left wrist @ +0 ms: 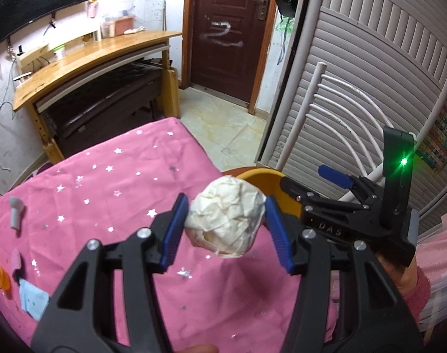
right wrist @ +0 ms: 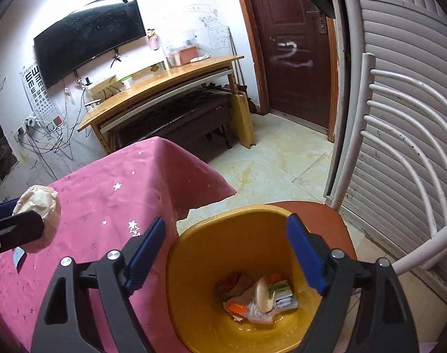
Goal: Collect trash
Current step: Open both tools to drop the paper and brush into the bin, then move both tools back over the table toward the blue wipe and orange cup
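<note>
Crumpled paper (left wrist: 226, 216), a whitish ball, sits pinched between the blue pads of the left tongs (left wrist: 225, 229), held above the pink star-patterned bench (left wrist: 105, 182) near its right edge. Just right of the bench stands a yellow bin (right wrist: 223, 235) with wrappers at its bottom. Over it hang the right tongs (right wrist: 226, 253), spread wide and holding nothing.

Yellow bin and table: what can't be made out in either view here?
- Left wrist view: most of the yellow bin hidden by the paper ball and the right tool.
- Right wrist view: a pale item in the bin is motion-blurred, unidentifiable.
- Left wrist view: small items at the pink tablecloth's edge, cropped and unclear.
</note>
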Demonstrator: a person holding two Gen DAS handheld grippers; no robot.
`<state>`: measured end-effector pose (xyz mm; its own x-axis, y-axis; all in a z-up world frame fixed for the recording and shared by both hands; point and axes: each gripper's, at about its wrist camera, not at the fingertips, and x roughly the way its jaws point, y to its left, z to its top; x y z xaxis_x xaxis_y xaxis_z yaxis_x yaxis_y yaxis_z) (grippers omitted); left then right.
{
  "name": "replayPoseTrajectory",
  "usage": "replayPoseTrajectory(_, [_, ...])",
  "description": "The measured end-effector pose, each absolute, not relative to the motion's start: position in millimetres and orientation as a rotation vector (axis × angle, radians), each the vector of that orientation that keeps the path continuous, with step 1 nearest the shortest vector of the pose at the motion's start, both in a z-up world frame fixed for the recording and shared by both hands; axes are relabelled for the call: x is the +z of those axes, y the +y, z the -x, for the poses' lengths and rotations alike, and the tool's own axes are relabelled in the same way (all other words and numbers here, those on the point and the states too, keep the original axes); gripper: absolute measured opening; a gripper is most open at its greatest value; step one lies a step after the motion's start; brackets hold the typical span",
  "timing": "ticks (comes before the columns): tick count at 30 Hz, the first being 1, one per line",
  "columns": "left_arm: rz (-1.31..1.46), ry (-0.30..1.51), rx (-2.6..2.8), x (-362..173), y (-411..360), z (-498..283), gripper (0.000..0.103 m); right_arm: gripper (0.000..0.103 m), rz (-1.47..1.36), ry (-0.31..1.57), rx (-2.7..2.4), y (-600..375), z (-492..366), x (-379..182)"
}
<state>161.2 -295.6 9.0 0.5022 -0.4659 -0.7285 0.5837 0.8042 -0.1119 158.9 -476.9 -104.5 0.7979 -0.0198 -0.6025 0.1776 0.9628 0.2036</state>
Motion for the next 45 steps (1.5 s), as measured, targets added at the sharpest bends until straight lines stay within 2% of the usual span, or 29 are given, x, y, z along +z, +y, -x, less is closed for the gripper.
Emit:
replayPoseTrajectory(13, [-0.099, 0.938, -0.714, -4.2, -352.6, -187.5, 0.054, 0.078, -0.410, 0.540, -0.302, -549.5, -129.1, -98.7])
replayPoseTrajectory(16, [-0.109, 0.934, -0.717, -6.1, -363.9, -185.7, 0.076, 0.078, -0.417, 0.534, -0.295, -550.8, -128.3, -98.6])
replayPoseTrajectory(24, [-0.127, 0.909, -0.704, -2.1, -363.9, -177.6, 0.077, 0.078, -0.399, 0.538, -0.276, -542.2, -131.0, -96.5])
replayPoseTrajectory(45, [-0.086, 0.821, -0.572, 24.0, -270.8, -160.3, 0.082, 0.078, -0.274, 0.539, -0.127, -476.2, -142.9, -79.1])
